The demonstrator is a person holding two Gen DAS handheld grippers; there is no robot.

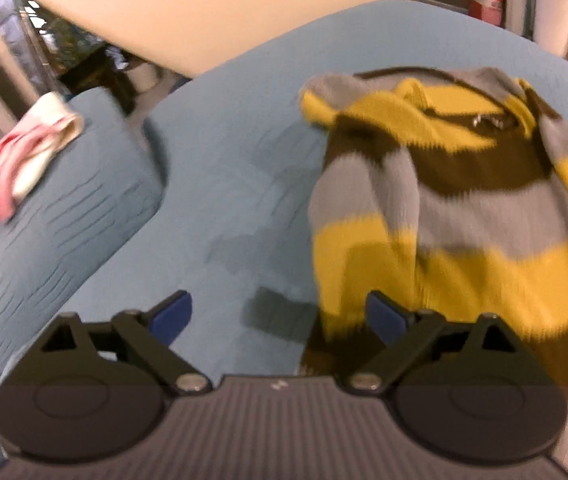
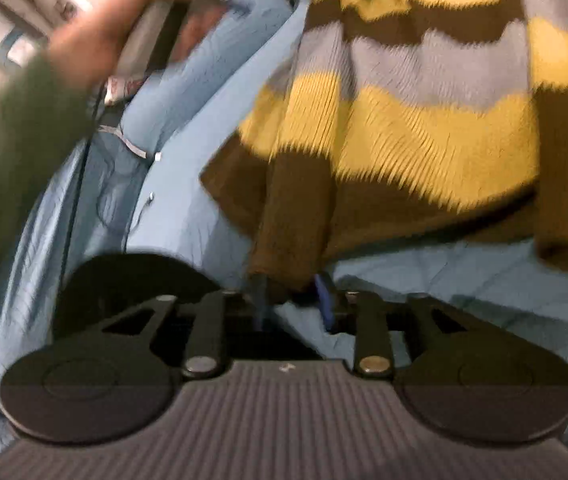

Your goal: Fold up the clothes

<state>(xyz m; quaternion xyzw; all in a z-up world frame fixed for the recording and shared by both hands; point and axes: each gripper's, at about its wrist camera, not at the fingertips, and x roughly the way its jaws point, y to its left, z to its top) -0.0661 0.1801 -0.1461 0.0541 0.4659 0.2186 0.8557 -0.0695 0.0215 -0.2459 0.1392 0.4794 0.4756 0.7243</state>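
A knit sweater (image 1: 463, 208) striped in yellow, grey and brown lies rumpled on the blue bed sheet (image 1: 224, 200). My left gripper (image 1: 280, 314) stands wide open just left of the sweater's lower edge, with only sheet between its blue pads (image 1: 176, 314). In the right wrist view the sweater (image 2: 423, 120) fills the upper right. A brown fold of it (image 2: 287, 248) reaches down between the fingertips of my right gripper (image 2: 291, 294). Those jaws stand partly apart, and the pads do not seem to press the fold.
A blue pillow (image 1: 64, 220) at the left carries a folded pink-and-white cloth (image 1: 24, 156). A cream board (image 1: 204, 8) stands behind the bed, with a red bucket (image 1: 483, 0) and a white planter (image 1: 553, 20) beyond. A hand (image 2: 116, 28) and a green sleeve (image 2: 16, 160) are at the upper left.
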